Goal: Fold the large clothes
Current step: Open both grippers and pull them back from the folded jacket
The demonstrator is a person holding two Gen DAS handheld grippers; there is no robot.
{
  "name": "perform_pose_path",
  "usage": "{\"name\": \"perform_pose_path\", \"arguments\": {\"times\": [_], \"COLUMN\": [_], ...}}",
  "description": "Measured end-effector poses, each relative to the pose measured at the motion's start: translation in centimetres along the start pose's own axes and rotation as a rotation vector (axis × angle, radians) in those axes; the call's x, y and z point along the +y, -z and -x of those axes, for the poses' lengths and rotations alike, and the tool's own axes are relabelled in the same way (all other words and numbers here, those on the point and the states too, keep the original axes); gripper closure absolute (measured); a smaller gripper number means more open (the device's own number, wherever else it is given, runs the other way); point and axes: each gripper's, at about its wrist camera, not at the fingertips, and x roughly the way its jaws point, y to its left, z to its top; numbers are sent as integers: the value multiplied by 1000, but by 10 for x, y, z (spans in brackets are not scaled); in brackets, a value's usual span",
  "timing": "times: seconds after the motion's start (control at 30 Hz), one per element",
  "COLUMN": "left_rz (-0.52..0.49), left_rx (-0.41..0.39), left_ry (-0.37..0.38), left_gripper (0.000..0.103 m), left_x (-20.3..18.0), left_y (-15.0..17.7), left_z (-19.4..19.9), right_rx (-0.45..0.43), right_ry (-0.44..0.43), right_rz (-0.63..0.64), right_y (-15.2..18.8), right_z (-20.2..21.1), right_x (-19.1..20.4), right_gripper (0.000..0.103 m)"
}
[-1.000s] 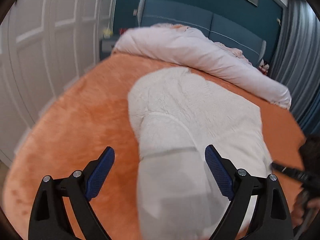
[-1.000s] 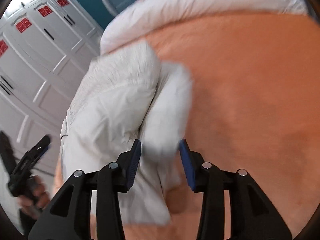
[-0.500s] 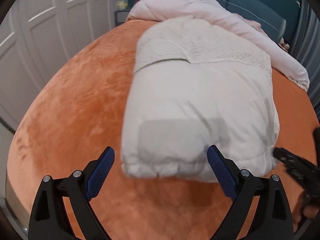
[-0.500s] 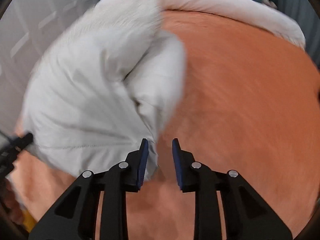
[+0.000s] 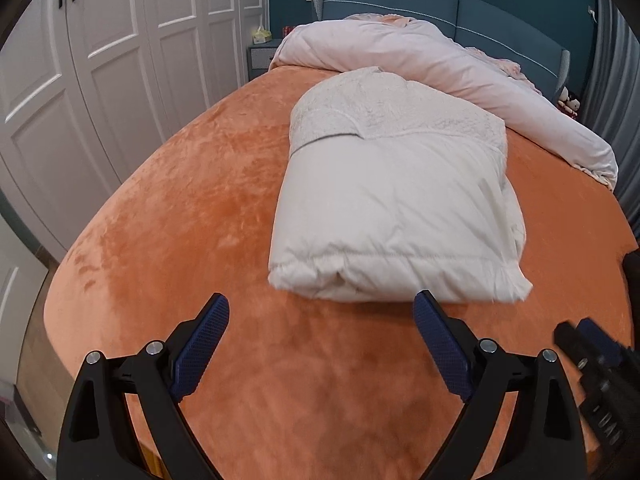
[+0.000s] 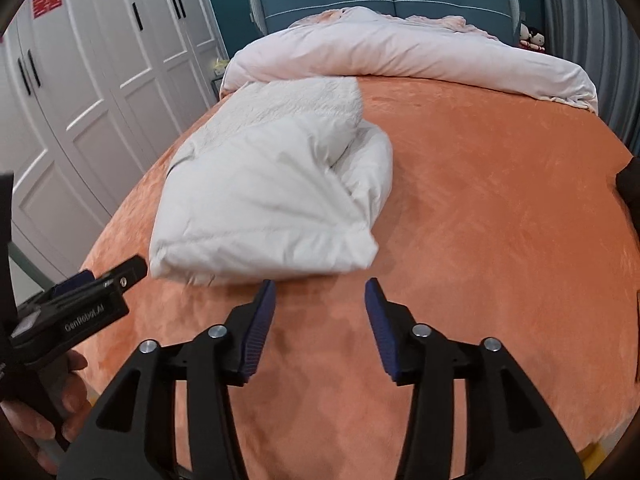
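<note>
A white padded garment with a fleecy lining (image 5: 396, 200) lies folded in a thick bundle on the orange bed cover (image 5: 180, 220); it also shows in the right wrist view (image 6: 264, 200). My left gripper (image 5: 322, 312) is open and empty, just short of the bundle's near edge. My right gripper (image 6: 320, 296) is open and empty, just short of the bundle's near right corner. The left gripper's body (image 6: 80, 304) shows at the left of the right wrist view.
A rolled pale pink duvet (image 5: 440, 72) lies across the head of the bed, before a blue headboard (image 5: 440, 12). White wardrobe doors (image 5: 100, 80) stand close along the left. Grey curtains (image 5: 616, 60) hang at the right. The bed's near edge (image 6: 100, 360) is by the left gripper.
The right gripper has let go of the garment and opened. Both grippers have drawn back from the bundle, which now lies folded on the bed.
</note>
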Motion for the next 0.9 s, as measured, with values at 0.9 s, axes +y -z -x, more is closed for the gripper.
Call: {"name": "perform_pose_path", "arguments": {"times": [0.9], "left_rz": [-69], "left_rx": [6], "left_ry": [-62], "left_gripper": [12], "left_x": [-5], "left_y": [71], "left_z": [32], "right_rx": [24], "right_ry": [69], "right_rz": [55], "right_y": [69], "right_z": [36], "right_x": [32], "right_gripper": [40]}}
